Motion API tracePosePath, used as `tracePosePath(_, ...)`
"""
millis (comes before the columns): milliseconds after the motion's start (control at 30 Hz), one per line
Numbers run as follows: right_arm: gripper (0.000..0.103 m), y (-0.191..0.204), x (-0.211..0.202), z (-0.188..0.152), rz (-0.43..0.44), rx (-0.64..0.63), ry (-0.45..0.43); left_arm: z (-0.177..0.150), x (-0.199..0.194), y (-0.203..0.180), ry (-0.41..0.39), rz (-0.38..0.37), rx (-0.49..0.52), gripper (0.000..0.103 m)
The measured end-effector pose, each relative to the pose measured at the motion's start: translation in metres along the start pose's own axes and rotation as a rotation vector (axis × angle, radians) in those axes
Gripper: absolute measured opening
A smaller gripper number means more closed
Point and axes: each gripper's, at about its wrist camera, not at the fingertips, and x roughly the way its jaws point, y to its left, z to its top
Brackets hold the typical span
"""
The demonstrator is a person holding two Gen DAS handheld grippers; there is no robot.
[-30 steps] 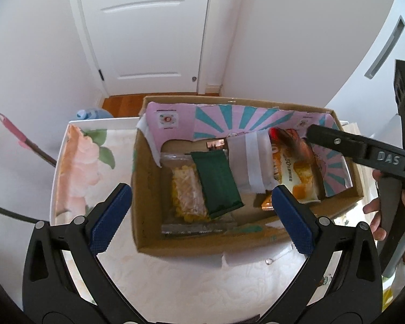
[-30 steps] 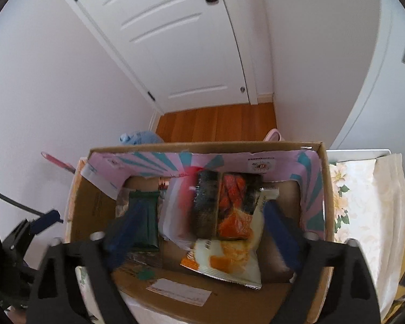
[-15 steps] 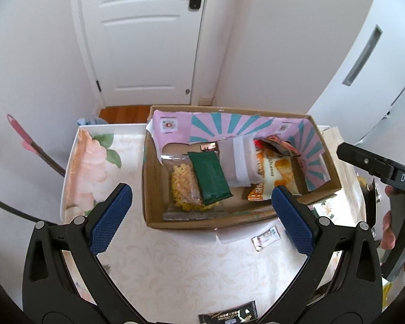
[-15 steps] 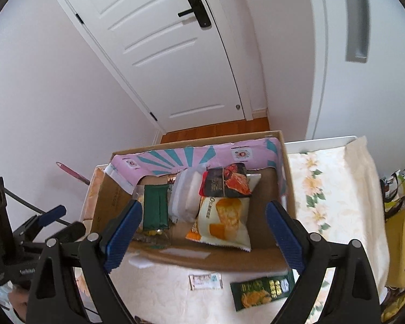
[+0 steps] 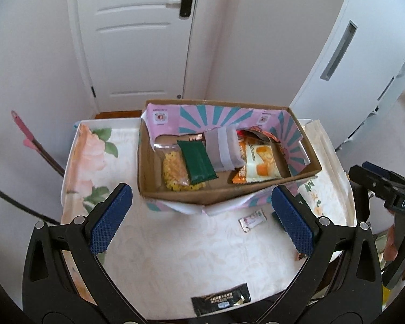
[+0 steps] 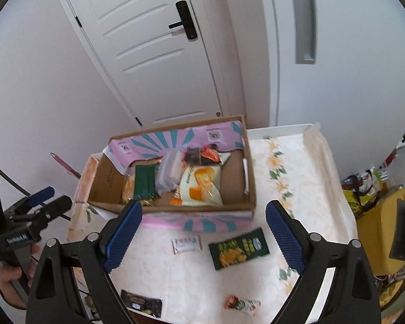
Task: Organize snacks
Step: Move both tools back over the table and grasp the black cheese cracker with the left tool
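A cardboard box [image 5: 172, 197] [image 6: 175, 210] with a pink and teal liner stands on the flowered table. Inside it lie a clear bag of yellow snacks [image 5: 175, 172], a dark green pack [image 5: 197, 159] [image 6: 144, 181], a grey-white pouch [image 5: 222, 149] and an orange-white bag [image 5: 259, 162] [image 6: 199, 186]. On the cloth in front lie a small white packet [image 5: 252, 217] [image 6: 186, 244], a green-and-yellow pack [image 6: 239, 248], a black packet [image 5: 221, 299] [image 6: 141, 303] and a small colourful candy [image 6: 241, 303]. My left gripper [image 5: 199, 220] and my right gripper [image 6: 203, 236] both hang open and empty, above the table in front of the box.
A white door [image 5: 137, 37] and white walls stand behind the table. A pink-tipped stick [image 5: 27, 137] leans at the left. A yellow bin with snack bags [image 6: 375, 216] sits to the right of the table. The table edge [image 5: 67, 162] runs close to the box's left side.
Both grippers have pulled back and risen from over the box, so the box looks smaller and the loose packets on the cloth have come into view. Jaws stay wide.
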Motion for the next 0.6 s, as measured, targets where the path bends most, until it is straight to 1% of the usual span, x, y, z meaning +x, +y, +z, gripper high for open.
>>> tracePosePath(100, 0.091, 0.000, -0.005, -0.011, -0.016, -0.029, -0.002, -0.012, -0.004, -0.001, 0.005, 0.020, -0.022, 0.103)
tracePosePath(233, 0.091, -0.004, -0.005, -0.022, 0.003, -0.070, 0.016, -0.029, -0.009, -0.002, 0.013, 0.056, -0.071, 0.103)
tracePosePath(333, 0.091, -0.011, -0.004, -0.027, 0.042, -0.099, 0.031, -0.045, -0.015, -0.005, 0.010, 0.111, -0.136, 0.103)
tracePosePath(433, 0.091, -0.017, 0.000, -0.032, 0.088, -0.169, 0.048, -0.061, -0.017, -0.008, 0.013, 0.169, -0.213, 0.103)
tracePosePath(533, 0.091, -0.021, 0.006, -0.035, 0.147, -0.251, 0.074, -0.080, -0.018, -0.014, 0.019, 0.237, -0.321, 0.103)
tracePosePath(600, 0.091, -0.023, 0.011, -0.036, 0.186, -0.311, 0.094, -0.091, -0.017, -0.019, 0.021, 0.266, -0.383, 0.103)
